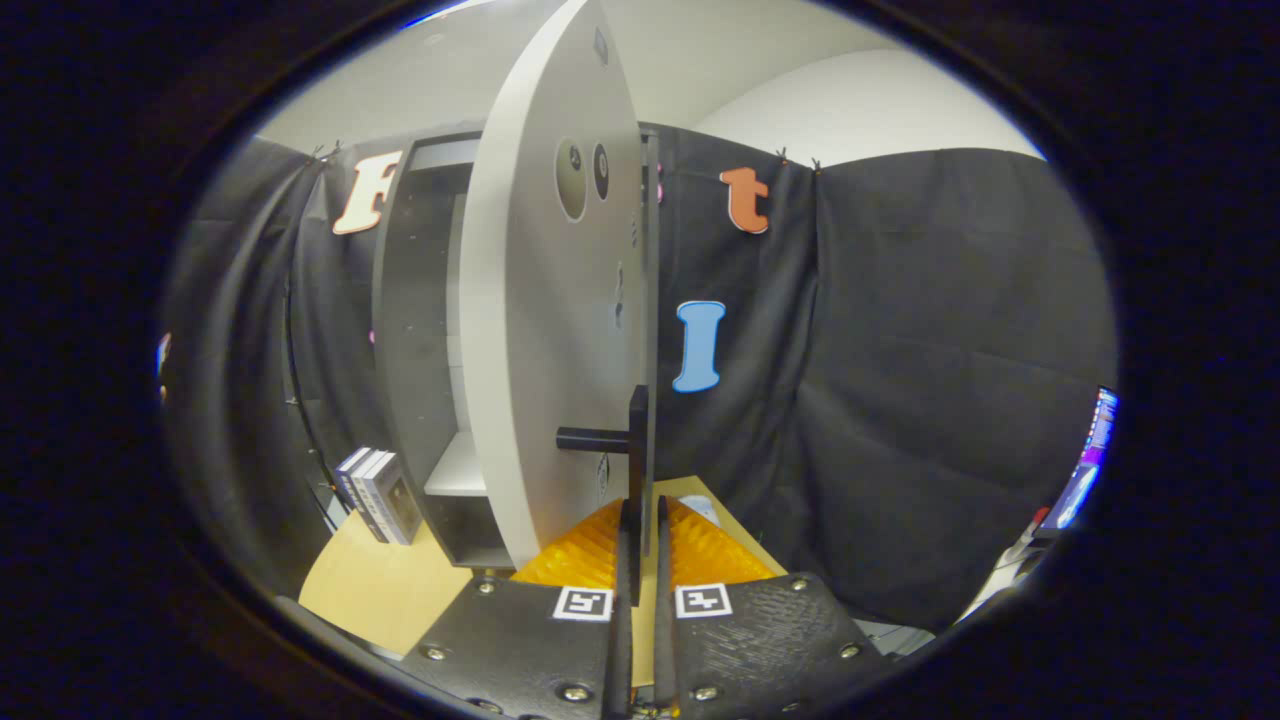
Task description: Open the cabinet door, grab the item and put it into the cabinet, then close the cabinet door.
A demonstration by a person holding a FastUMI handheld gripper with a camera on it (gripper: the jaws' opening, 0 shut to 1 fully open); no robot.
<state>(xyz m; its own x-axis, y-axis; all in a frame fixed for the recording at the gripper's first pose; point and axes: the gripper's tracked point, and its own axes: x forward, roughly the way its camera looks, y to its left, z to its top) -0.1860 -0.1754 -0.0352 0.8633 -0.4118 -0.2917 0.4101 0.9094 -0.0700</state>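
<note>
The grey cabinet stands on a wooden table with its door swung open toward me, seen almost edge-on. A black handle sticks out of the door near its free edge. My gripper is just below that handle, and its fingers are drawn close together with the door's thin lower edge running down between them. The item, a small stack of grey boxes, stands on the table to the left of the cabinet. Inside the cabinet a pale shelf shows.
The wooden table carries the cabinet. Black cloth walls close the booth behind and to the right. A lit screen sits at the far right beyond the cloth.
</note>
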